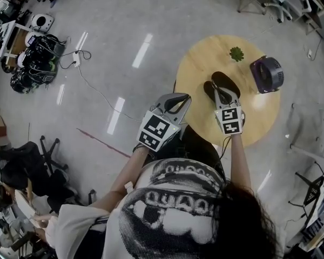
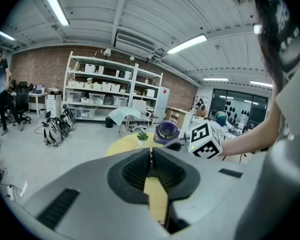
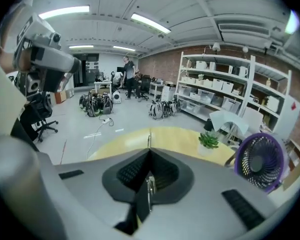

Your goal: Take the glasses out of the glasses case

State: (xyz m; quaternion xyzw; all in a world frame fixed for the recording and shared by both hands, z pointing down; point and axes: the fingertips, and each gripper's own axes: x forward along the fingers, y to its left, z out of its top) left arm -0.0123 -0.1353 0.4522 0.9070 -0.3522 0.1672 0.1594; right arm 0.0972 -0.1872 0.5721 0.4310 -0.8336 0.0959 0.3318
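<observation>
The black glasses case (image 1: 225, 82) lies open on the round wooden table (image 1: 205, 58), its two dark halves side by side. My right gripper (image 1: 221, 90) hangs over the case. In the right gripper view this gripper (image 3: 150, 151) is shut, and a thin dark strip with a small metal hinge (image 3: 149, 186), seemingly an arm of the glasses, is pinched between the jaws. The rest of the glasses is hidden. My left gripper (image 1: 178, 97) hovers left of the table's edge. Its tips (image 2: 151, 151) meet with nothing between them.
A purple fan (image 1: 267, 74) and a small green plant (image 1: 236, 53) stand at the table's far side. Cables and gear (image 1: 35, 58) lie on the floor at the left. Office chairs (image 1: 48, 155) stand near the person's left, shelves (image 3: 230, 84) beyond the table.
</observation>
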